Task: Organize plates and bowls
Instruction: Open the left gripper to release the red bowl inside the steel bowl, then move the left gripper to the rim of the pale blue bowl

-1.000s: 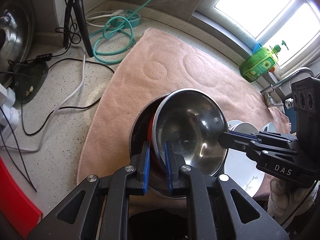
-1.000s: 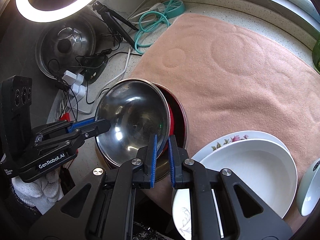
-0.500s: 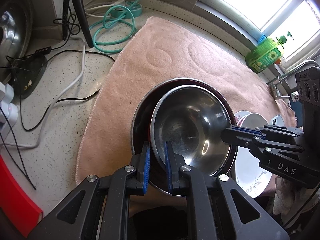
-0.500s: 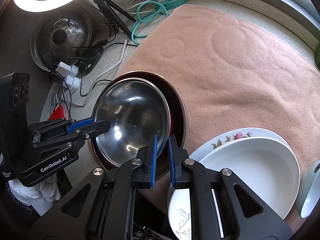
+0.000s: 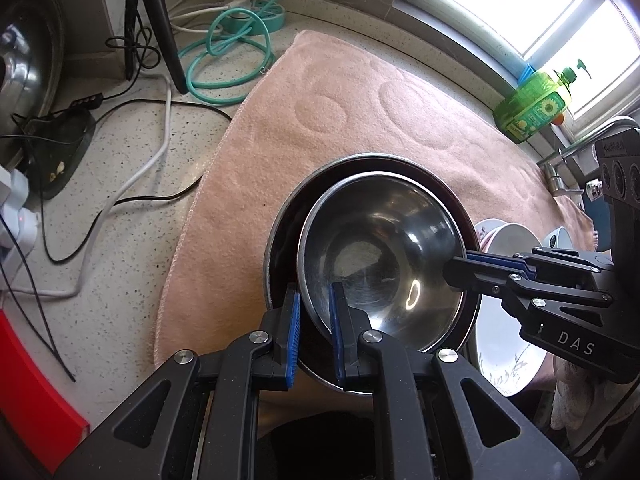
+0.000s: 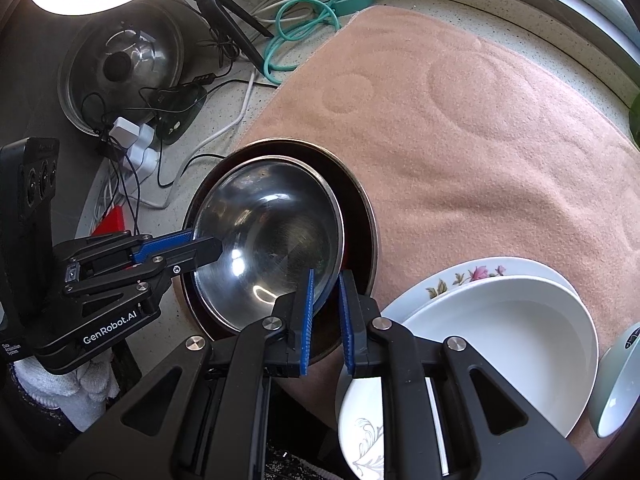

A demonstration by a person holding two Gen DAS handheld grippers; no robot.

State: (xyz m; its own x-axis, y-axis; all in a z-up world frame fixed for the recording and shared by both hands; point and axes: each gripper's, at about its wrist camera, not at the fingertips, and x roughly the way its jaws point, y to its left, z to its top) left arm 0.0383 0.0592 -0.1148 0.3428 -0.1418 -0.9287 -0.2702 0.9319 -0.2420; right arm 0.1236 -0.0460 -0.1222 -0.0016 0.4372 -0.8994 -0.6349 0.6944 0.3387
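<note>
A small steel bowl (image 5: 380, 256) sits inside a larger dark steel bowl (image 5: 284, 236) on a pink towel (image 5: 340, 104). My left gripper (image 5: 314, 300) has its fingers either side of the small bowl's near rim, a little apart. My right gripper (image 6: 325, 280) straddles the opposite rim of the small bowl (image 6: 268, 240) the same way. Each gripper shows in the other's view, at the small bowl's rim. White plates (image 6: 500, 320) are stacked to the right of the bowls.
A green soap bottle (image 5: 532, 108) stands by the window. A tripod (image 5: 160, 20), a teal hose (image 5: 224, 60) and cables lie on the counter left of the towel. A pot lid (image 6: 120, 68) leans at the far left. A pale cup (image 6: 620, 380) sits right of the plates.
The small bowl has come down from a tilt and settled into the larger bowl. Both grippers' fingers have parted a little around its rim.
</note>
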